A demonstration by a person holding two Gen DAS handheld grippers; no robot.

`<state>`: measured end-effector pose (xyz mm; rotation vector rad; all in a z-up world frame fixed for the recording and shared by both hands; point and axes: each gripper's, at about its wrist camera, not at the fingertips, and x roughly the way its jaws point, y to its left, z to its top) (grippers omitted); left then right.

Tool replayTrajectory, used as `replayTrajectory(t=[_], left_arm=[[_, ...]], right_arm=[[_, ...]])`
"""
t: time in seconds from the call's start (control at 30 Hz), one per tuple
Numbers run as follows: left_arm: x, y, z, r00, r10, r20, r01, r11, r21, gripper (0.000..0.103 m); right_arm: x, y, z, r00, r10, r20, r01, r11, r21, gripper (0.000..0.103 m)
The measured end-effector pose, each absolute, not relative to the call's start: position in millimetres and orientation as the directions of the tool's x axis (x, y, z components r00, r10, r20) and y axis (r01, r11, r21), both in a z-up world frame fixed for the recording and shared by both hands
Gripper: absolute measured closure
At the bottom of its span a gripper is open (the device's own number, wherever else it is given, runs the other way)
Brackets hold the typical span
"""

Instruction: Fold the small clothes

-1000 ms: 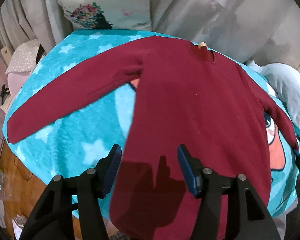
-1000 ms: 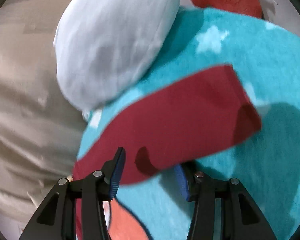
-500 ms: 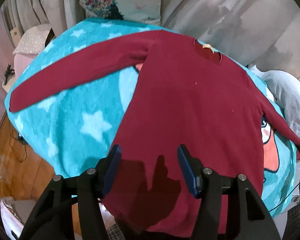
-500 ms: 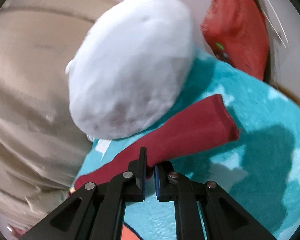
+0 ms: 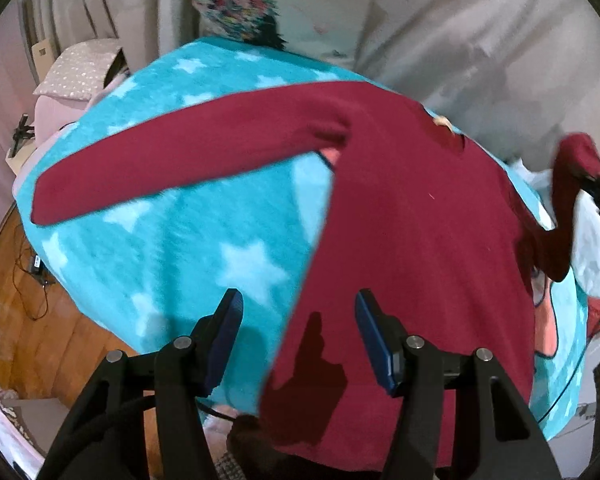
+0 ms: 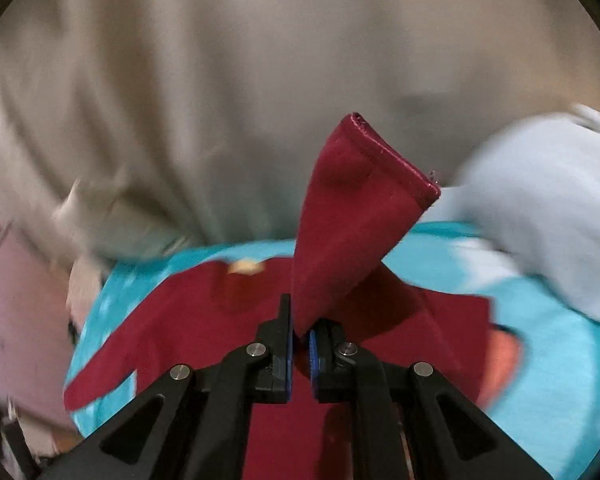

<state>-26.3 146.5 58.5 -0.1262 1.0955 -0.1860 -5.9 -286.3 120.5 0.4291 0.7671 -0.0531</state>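
The dark red long-sleeved sweater (image 5: 412, 248) is lying spread out, front side down or up I cannot tell, on a turquoise blanket with white stars (image 5: 188, 264). Its body is covering the right half of the blanket, and one sleeve (image 5: 172, 164) is stretching flat to the left across the stars. The other sleeve (image 6: 352, 216) is standing up in the air above the body of the sweater, with its hemmed cuff at the top.

The right gripper (image 6: 300, 344) is pinching this raised sleeve near its lower part; its two blue-padded fingers are almost together with the red cloth between them. In the left wrist view the same lifted sleeve is showing at the right edge, blurred.

The left gripper (image 5: 298, 336) is hanging above the lower edge of the sweater with its fingers wide apart and nothing between them. Its shadow is falling on the red cloth.

A pale blue cushion (image 6: 540, 216) is lying just beside the blanket on the right. A floral pillow (image 5: 260, 12) is leaning behind the blanket, against beige fabric (image 6: 220, 80). A wooden floor (image 5: 24, 304) is showing at the lower left.
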Motion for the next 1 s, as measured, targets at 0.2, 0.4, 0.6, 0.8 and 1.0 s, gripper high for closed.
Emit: replayTrajectory(t=[0.2,0.4,0.6,0.8,1.0], left_arm=[[-6.6,200.5,52.6,0.433,-0.205,-0.878,0.016,0.975,-0.220,0.046],[15.2,245.1,41.3,0.411,-0.224,-0.884,-0.056,0.961,-0.269,0.046],[33.9,256.0,39.6,0.415,-0.257,-0.873,-0.054,0.951,-0.306,0.046],[45.4,265.5,34.5,0.413,-0.248,-0.876,-0.077,0.949,-0.305,0.046],[42.9,323.3,35.2,0.453,-0.142,-0.880,-0.231,0.935,-0.269,0.046]], right_arm=[[85.1,-149.4,42.5,0.561,0.201,-0.803,0.015,0.967,0.253,0.096],[80.7,-110.3,4.0,0.460,0.269,-0.846,-0.043,0.959,0.281,0.060],[69.9,-139.2,35.8,0.510,0.288,-0.810,0.013,0.940,0.342,0.060],[118.5,-109.7,9.1,0.441,0.304,-0.845,0.059,0.929,0.365,0.068],[116.3,-72.6,20.1,0.453,0.244,-0.857,-0.003,0.962,0.272,0.068]])
